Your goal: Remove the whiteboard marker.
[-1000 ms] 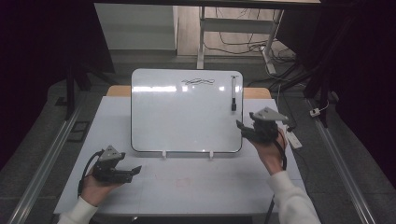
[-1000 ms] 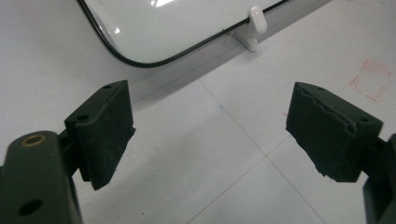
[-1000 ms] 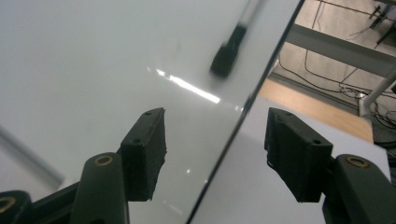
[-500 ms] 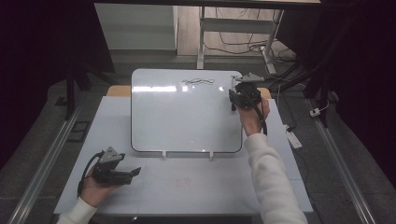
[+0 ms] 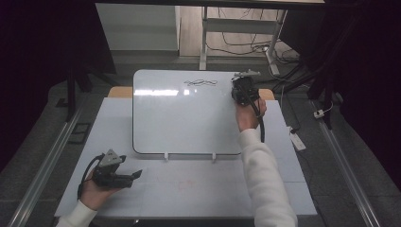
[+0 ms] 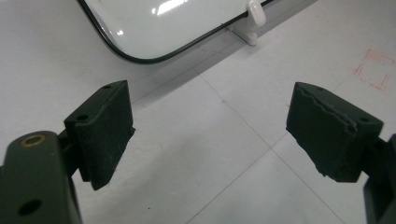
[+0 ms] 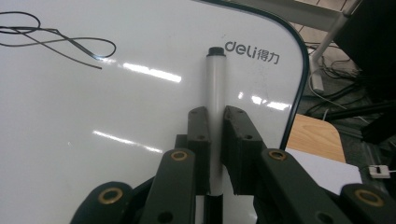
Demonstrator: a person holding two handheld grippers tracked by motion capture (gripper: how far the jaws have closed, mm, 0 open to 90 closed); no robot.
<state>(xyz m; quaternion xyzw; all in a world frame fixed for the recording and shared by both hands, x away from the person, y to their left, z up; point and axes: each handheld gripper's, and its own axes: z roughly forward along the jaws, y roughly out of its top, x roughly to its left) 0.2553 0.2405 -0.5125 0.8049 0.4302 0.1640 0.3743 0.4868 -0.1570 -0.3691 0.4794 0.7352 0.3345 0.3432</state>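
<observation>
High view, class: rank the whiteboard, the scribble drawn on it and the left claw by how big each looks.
1. whiteboard, by far the largest.
2. left claw, with its body; it sits nearer the camera, which flatters it.
3. scribble, slightly smaller.

High view overhead facing forward, gripper views close, sharing whiteboard [image 5: 184, 116]

The person's right arm stretches far across the table, white sleeve along the right side, the hand carrying the right gripper [image 5: 245, 90] at the far right. Its jaws have just been closing and now clamp a marker [image 7: 214, 93] between them. The left gripper [image 5: 124, 176] rests near the left edge, held low, jaws wide apart with nothing between them.
</observation>
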